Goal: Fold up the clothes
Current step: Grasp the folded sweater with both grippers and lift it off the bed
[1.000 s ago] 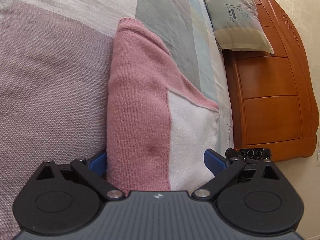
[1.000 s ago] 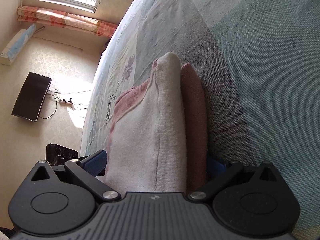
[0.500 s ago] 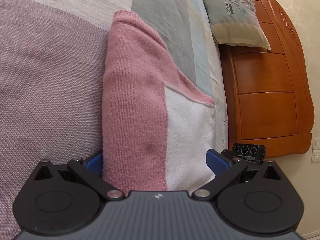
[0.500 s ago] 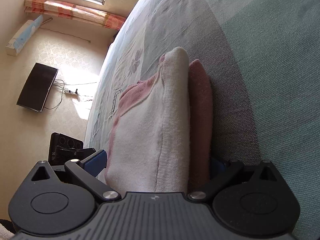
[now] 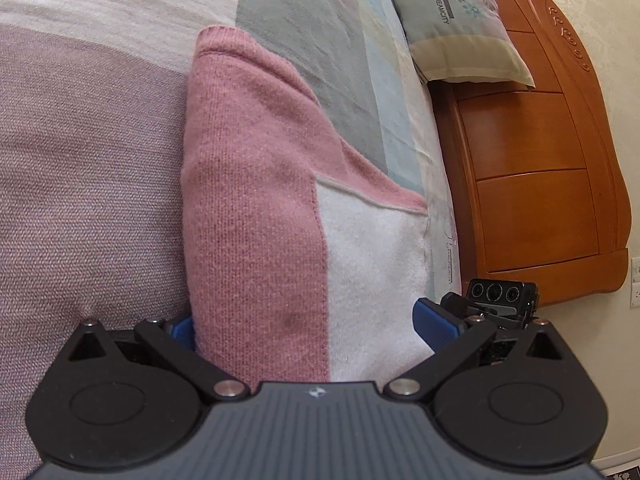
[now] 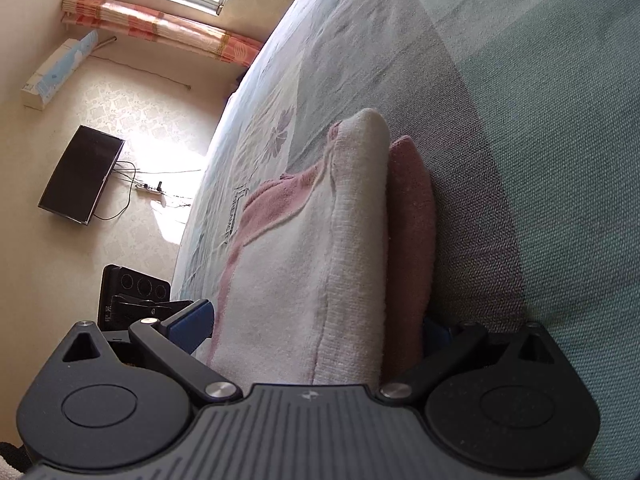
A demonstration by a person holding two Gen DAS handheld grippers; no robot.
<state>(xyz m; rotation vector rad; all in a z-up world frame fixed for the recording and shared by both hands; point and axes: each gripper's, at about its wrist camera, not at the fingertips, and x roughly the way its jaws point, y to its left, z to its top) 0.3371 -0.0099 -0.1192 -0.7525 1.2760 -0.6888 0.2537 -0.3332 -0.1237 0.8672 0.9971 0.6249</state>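
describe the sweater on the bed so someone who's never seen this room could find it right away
Start at the bed with its patchwork cover. The sweater lies folded near its edge. It is the only knitted thing there, pink with a white panel; the pillow by the wooden headboard is smooth printed cloth.

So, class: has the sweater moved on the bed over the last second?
Yes, slightly. In the left wrist view the sweater's far corner now sits further left, away from the pillow.

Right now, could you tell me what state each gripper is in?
Left gripper: jaws wide apart, the folded pink and white sweater between them, not clamped.
Right gripper: likewise open around the same sweater.
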